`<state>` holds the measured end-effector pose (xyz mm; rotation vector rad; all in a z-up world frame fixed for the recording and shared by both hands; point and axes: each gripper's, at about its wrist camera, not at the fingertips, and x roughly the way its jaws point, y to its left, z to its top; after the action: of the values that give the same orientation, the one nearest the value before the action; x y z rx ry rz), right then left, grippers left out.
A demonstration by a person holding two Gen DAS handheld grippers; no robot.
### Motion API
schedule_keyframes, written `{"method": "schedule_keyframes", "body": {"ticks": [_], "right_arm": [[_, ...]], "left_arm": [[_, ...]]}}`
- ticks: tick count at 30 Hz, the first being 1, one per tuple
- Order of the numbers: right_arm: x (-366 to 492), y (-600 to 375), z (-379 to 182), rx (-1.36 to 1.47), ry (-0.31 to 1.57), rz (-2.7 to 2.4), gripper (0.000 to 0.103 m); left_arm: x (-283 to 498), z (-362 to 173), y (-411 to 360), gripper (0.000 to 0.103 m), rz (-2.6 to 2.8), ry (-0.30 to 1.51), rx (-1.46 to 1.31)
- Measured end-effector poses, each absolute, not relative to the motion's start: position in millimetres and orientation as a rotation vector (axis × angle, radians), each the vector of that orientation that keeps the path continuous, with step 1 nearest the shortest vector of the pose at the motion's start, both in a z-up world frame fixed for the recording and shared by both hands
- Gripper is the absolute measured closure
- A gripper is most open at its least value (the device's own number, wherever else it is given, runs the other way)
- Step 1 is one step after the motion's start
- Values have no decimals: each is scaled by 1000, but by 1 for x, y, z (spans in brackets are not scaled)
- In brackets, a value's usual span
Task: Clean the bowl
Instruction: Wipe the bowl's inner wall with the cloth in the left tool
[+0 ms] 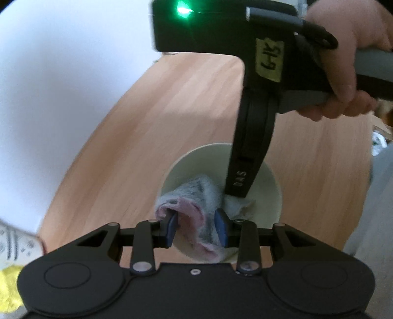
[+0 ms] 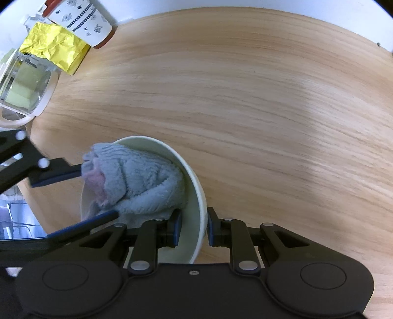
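A pale bowl [image 2: 196,186] stands on the wooden table [image 2: 270,117]. Inside it is a bunched grey-blue cloth [image 2: 142,176] with a pink side. My right gripper [image 2: 194,229] is shut on the bowl's near rim, one finger inside the wall and one outside. My left gripper [image 1: 196,227] reaches into the bowl [image 1: 267,186] and is shut on the cloth [image 1: 196,193]. In the left wrist view the right gripper [image 1: 237,191] comes down from above, held by a hand [image 1: 343,73]. The left gripper's fingers [image 2: 56,175] enter the right wrist view from the left.
At the table's far left corner stand a white patterned mug [image 2: 81,22], a crumpled yellow wrapper [image 2: 54,46] and a clear glass container with a white rim [image 2: 27,90]. Bare wood stretches to the right of the bowl. A white wall [image 1: 61,86] lies beyond the table edge.
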<state>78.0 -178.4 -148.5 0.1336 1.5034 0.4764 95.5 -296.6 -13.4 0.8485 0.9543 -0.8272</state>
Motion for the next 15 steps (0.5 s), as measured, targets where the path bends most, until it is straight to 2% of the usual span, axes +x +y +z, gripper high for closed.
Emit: {"method": "schedule_keyframes", "body": {"ticks": [3,10,15], "right_arm": [[77,-179,-148,128,1508,487,79],[77,-179,-147,106,1510,515,78],[77,-181,-148,111,1513,518,78]], "left_arm": [[95,-28,-301,70,-850,970,910],[108,-37,-290,73,-859,1020,856],[107,-40,-287,79,-855,1013,849]]}}
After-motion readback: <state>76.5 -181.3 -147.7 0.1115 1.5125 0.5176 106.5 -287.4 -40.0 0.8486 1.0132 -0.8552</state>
